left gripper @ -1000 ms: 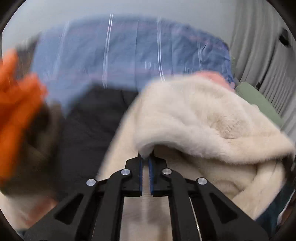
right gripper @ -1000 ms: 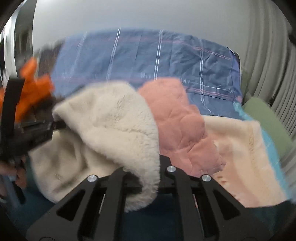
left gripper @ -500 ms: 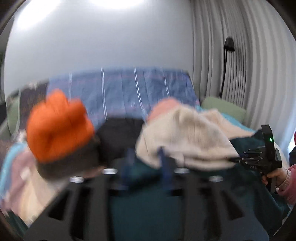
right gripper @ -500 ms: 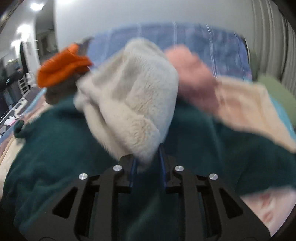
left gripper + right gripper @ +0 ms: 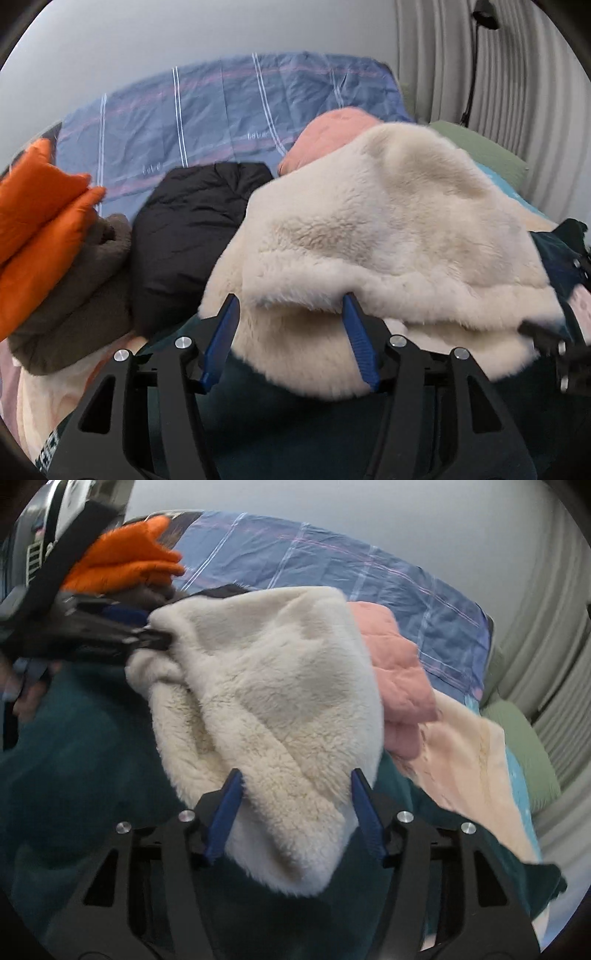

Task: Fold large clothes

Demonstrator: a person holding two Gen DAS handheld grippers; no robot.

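A folded cream fleece garment [image 5: 388,236] lies on a dark teal garment [image 5: 295,424] on the bed. My left gripper [image 5: 291,310] is open, its blue-padded fingers spread on either side of the fleece's near edge. My right gripper [image 5: 293,786] is also open, fingers spread around the near edge of the fleece [image 5: 266,694]. In the right wrist view the left gripper [image 5: 147,635] sits at the fleece's far left corner. The teal garment [image 5: 81,760] spreads under everything.
A stack with an orange garment [image 5: 33,210] on a brown one [image 5: 74,295] stands at left, a black puffer [image 5: 192,229] beside it. A pink quilted piece [image 5: 399,672], a peach blanket [image 5: 472,760] and a green pillow [image 5: 524,746] lie right. A blue striped sheet [image 5: 221,107] covers the back.
Both grippers were shut on the cream fleece a second ago and have opened, releasing it folded on the teal garment.
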